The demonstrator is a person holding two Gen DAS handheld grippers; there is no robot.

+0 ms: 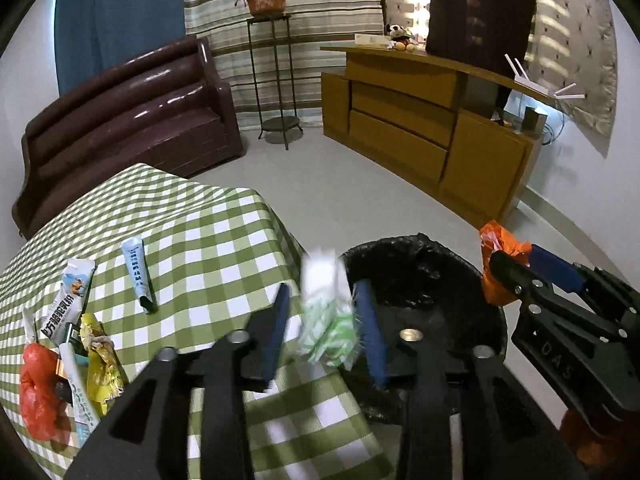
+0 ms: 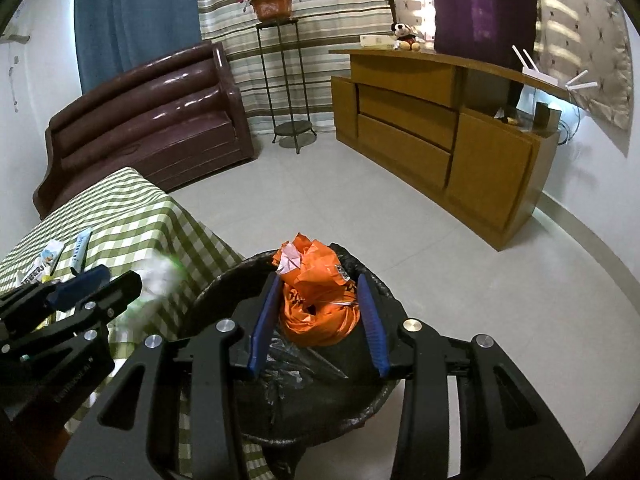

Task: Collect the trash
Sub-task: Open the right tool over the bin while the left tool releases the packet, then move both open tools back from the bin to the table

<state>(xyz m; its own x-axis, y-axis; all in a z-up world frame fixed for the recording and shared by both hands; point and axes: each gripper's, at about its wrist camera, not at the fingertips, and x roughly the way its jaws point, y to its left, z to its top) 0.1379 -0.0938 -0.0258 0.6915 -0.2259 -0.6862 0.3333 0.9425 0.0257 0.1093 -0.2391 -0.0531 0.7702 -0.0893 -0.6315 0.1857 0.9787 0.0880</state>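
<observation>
My left gripper (image 1: 325,312) is shut on a white and green plastic wrapper (image 1: 326,312), held at the table's corner beside the bin rim; it looks blurred in the right wrist view (image 2: 160,276). My right gripper (image 2: 318,304) is shut on a crumpled orange plastic bag (image 2: 316,300), held over the black-lined trash bin (image 2: 224,292). The bag also shows in the left wrist view (image 1: 498,264), at the bin's (image 1: 420,264) right side. Several wrappers lie on the checked table (image 1: 208,240): a blue-white sachet (image 1: 138,276), a milk-powder packet (image 1: 68,300), a yellow wrapper (image 1: 100,364) and a red bag (image 1: 38,388).
A brown sofa (image 1: 128,120) stands behind the table. A metal plant stand (image 1: 276,80) with a potted plant and a wooden cabinet (image 1: 420,132) stand by the curtains. Grey floor (image 2: 340,200) lies between them and the bin.
</observation>
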